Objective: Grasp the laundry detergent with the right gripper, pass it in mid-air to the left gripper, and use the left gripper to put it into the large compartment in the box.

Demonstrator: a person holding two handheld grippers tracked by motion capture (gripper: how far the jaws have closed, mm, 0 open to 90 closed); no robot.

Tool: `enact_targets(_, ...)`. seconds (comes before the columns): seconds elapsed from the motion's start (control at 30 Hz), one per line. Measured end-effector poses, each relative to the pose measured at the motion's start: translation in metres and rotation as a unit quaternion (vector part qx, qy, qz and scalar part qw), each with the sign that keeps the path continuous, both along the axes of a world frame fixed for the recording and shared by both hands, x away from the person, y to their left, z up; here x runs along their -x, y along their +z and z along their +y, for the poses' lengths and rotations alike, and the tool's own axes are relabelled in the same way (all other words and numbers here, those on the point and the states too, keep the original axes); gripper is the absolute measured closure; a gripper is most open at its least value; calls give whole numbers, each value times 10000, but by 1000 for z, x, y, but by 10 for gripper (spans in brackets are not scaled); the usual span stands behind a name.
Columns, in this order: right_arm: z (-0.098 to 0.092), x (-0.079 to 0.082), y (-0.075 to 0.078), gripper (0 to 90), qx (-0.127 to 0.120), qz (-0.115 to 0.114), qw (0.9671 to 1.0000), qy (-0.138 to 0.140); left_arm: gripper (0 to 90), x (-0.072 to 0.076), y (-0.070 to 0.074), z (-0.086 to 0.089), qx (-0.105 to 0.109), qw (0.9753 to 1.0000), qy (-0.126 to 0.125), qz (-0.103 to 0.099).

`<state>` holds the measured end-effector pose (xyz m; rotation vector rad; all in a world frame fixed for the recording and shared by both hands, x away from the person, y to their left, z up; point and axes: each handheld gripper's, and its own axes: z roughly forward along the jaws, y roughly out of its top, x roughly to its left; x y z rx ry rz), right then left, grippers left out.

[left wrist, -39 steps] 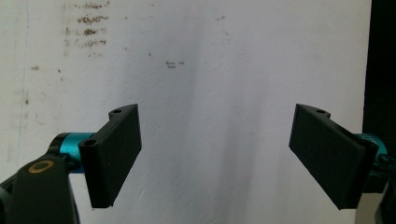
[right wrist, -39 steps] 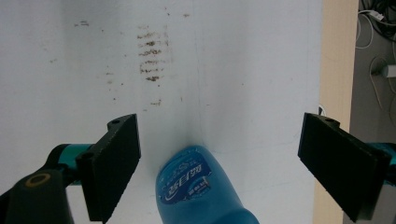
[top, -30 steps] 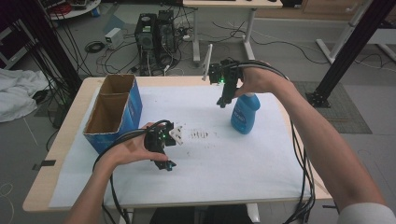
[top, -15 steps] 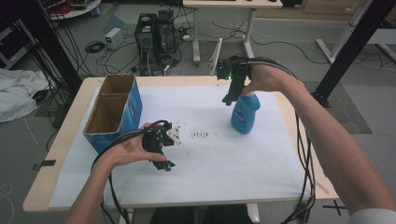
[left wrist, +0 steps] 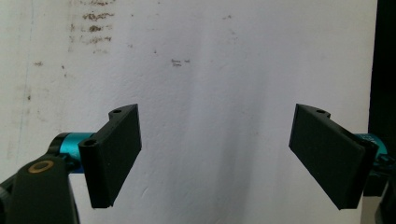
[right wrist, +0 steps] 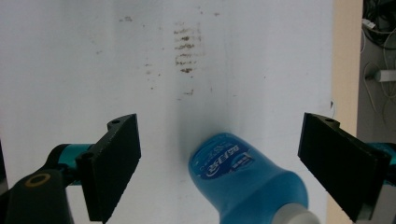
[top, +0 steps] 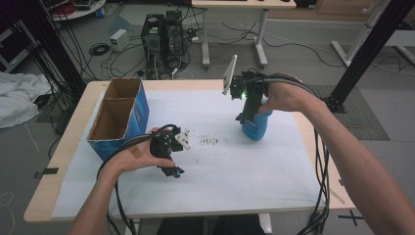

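Note:
A blue bottle [top: 255,128] with a pale cap rests on the white table cover [top: 235,171] at the right. My right gripper [top: 243,116] hangs just above it, pointing down. In the right gripper view the bottle [right wrist: 243,179] sits between and below the wide-open jaws of the right gripper [right wrist: 219,123], touching neither. My left gripper [top: 171,170] is held low over the cover near the front left. In the left gripper view the left gripper [left wrist: 217,116] is open with only bare white cover between its jaws.
A tall open cardboard box [top: 117,117] with blue sides stands at the left of the table. Dark smudges [top: 209,142] mark the cover between the grippers. Cables trail off the front and right edges. Computer towers and desks stand beyond the far edge.
My right gripper has moved a little right and down, coming over the blue bottle. The left gripper has stayed almost where it was.

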<state>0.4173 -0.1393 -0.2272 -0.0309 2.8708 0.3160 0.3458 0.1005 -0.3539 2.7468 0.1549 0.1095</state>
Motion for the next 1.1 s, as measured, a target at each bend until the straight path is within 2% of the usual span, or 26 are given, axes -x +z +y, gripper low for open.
enact_targets(0.07, -6, 4, -6, 122, 18, 67, 10000, -41, 170, 0, 1, -1, -3, 10000, -29, 5)
enact_targets(0.33, -22, 17, -9, 123, -36, 213, 9997, -63, 170, 1, 1, 1, 53, 10000, -26, 49)
enact_targets(0.5, -28, 22, -12, 122, 43, 181, 9998, -95, 170, 0, 1, 1, 34, 10000, -37, 41)
enact_targets(0.57, -36, 29, -13, 122, 35, 211, 9996, -165, 169, 1, 1, 1, 39, 10000, -42, 53)
enact_targets(0.7, -45, 33, -12, 122, -9, 131, 9994, -318, 170, 2, 2, 0, 55, 10000, -46, 57)
enact_targets(0.8, -47, 34, -11, 122, 18, 108, 9994, -325, 169, 2, 2, 0, 57, 10000, -28, 60)
enact_targets(0.83, -50, 36, -12, 122, 36, 51, 9991, -412, 169, 2, 1, 0, 57, 10000, -28, 54)
enact_targets(0.9, -60, 39, -12, 122, -47, 92, 9984, -552, 169, 2, 2, 0, 58, 10000, -42, 55)
enact_targets(1.0, -62, 40, -12, 122, -55, 90, 9982, -594, 169, 2, 3, 0, 87, 9999, -62, 74)
enact_targets(1.03, -71, 38, -15, 122, -61, 75, 9971, -758, 170, 2, 3, 0, 99, 9999, -53, 72)
enact_targets(1.1, -73, 38, -15, 122, -56, 68, 9965, -835, 170, 2, 3, 0, 97, 9999, -54, 67)
